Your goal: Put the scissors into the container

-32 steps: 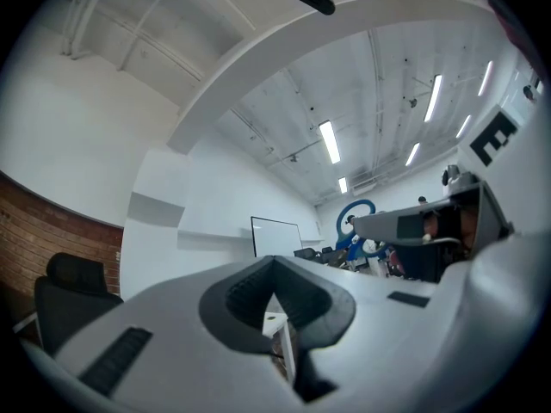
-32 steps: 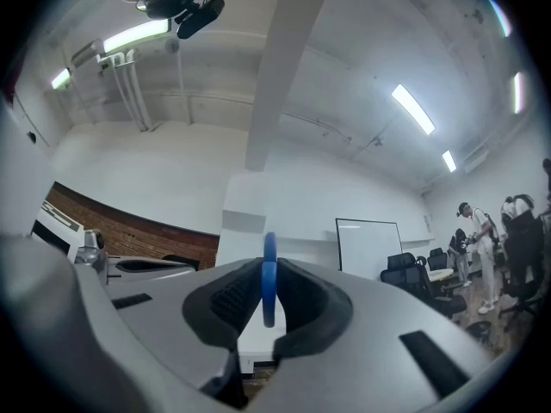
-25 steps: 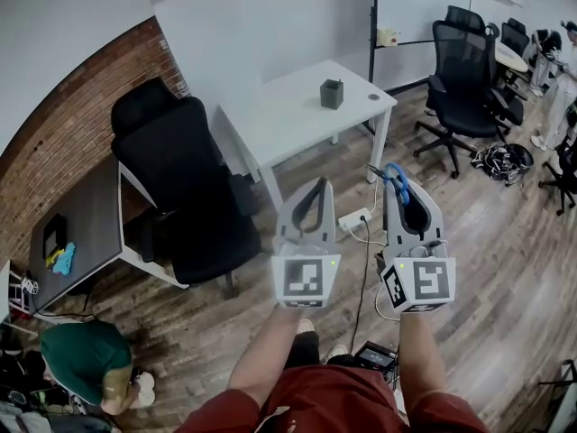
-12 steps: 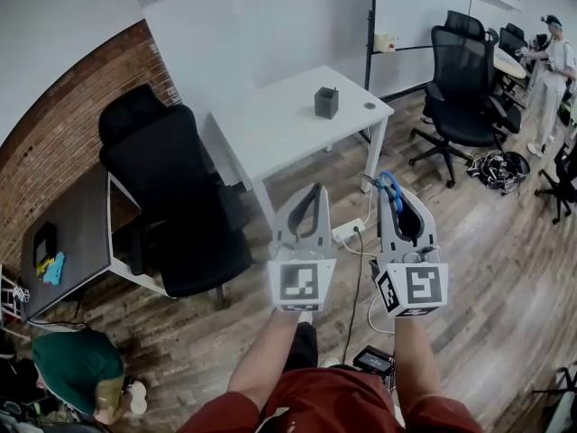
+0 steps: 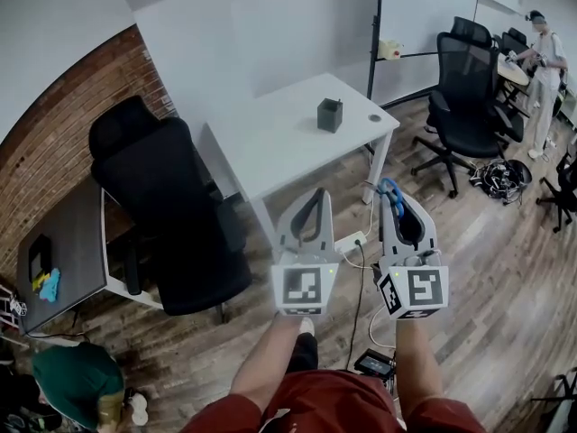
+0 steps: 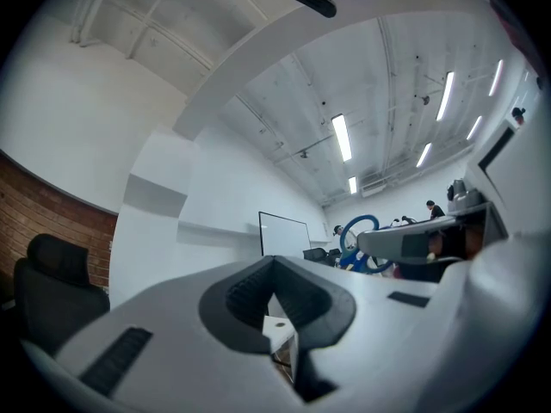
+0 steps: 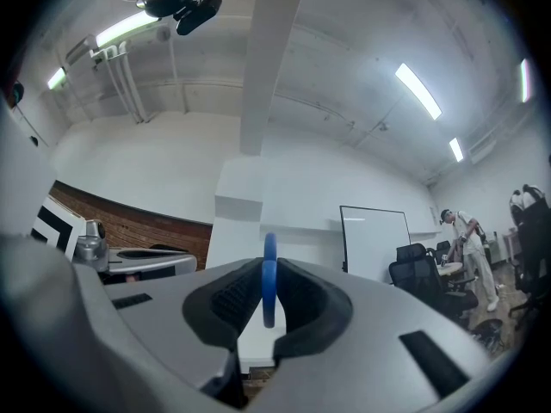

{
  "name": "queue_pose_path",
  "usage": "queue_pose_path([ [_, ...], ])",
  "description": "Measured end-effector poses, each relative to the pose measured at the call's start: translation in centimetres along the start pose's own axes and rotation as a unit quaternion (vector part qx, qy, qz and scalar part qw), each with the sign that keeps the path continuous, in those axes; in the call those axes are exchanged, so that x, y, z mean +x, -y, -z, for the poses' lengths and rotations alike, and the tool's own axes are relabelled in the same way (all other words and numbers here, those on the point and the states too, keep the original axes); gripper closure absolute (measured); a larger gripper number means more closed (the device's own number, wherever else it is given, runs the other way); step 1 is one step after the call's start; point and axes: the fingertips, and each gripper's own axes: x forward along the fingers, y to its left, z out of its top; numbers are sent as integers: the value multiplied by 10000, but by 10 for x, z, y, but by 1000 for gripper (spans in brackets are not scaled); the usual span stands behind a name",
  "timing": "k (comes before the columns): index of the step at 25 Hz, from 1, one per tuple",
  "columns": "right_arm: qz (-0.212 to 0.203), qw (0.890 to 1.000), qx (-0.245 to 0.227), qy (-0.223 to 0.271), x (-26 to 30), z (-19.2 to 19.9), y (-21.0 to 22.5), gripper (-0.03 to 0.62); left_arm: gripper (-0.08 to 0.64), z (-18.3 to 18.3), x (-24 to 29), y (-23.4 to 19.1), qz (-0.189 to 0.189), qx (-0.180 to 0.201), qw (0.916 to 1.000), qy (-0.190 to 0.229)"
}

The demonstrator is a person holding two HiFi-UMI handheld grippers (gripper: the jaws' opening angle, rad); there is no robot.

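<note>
Wood-plank floor, office room. White table [image 5: 270, 147] stands at 12 o'clock from both grippers, and the dark container [image 5: 330, 115] sits upright toward its far right corner. Black chair [image 5: 171, 215] is at 8 o'clock of the table. Left gripper [image 5: 312, 195] has its jaws pressed together at the tips, nothing between them. Right gripper [image 5: 397, 202], just beside it at 3 o'clock, pinches the blue-handled scissors [image 5: 387, 187], whose handle loop protrudes past the tips. Scissors are well apart from the container.

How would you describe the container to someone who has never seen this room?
Look at the white table beside the big black chair. Toward its far right end stands the container, a small dark square cup. It is the only upright thing there; its neighbour is a flat little disc.
</note>
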Motion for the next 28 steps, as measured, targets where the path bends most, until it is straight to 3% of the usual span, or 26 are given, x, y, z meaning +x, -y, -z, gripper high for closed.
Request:
queue_pose_path([
  [10,94,9999,-47,72,93,9,-6,537,549,17,66,-60,51,-74,10000,38],
  [16,252,9996,-52,82,146,24,-11,537,549,37,103,-102,69,-307,9995,9],
  [21,284,9994,-187,69,183,30,-16,537,549,50,132,-124,227,-200,9995,85],
  [28,511,9974,-424,290,222,35,-27,537,549,63,157,-155,253,-487,9984,126],
])
